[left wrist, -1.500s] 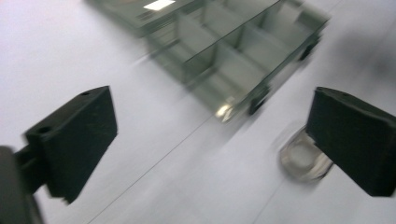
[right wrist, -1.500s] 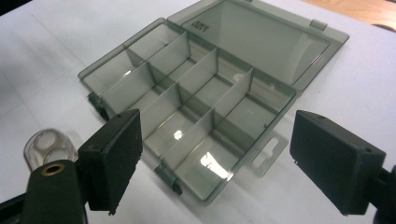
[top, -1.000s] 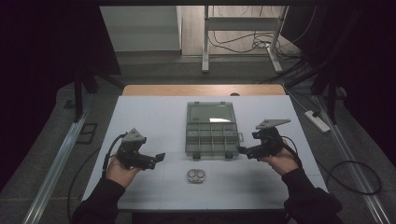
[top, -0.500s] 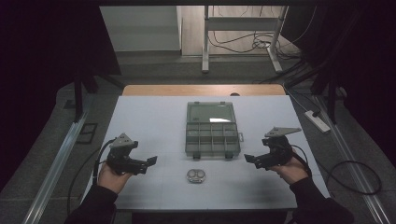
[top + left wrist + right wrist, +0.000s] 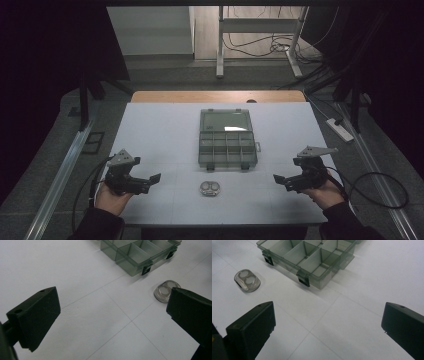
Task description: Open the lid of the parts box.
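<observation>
One white tabletop point(image 5: 150, 125) carries everything, with a strip of bare wood along its far edge. One clear grey compartment box point(image 5: 227, 139) lies open at the middle of the tabletop, its lid folded back toward the far edge and its tray of small divided compartments toward the near edge; two dark latches show on the tray's near wall. There are two grippers, one at each side near the front edge. The left gripper point(image 5: 150, 181) sits close to the near left corner, in a hand resting on the tabletop, and its two black jaws stand wide apart with nothing between them and nothing touching them. The right gripper point(image 5: 281, 181) sits close to the near right corner, and its jaws have just been opening; they stand fully spread, with bare tabletop between them. One small clear twin-cup case point(image 5: 210, 188), holding two round wells, lies between the box and the front edge, between the two grippers and well apart from both.
</observation>
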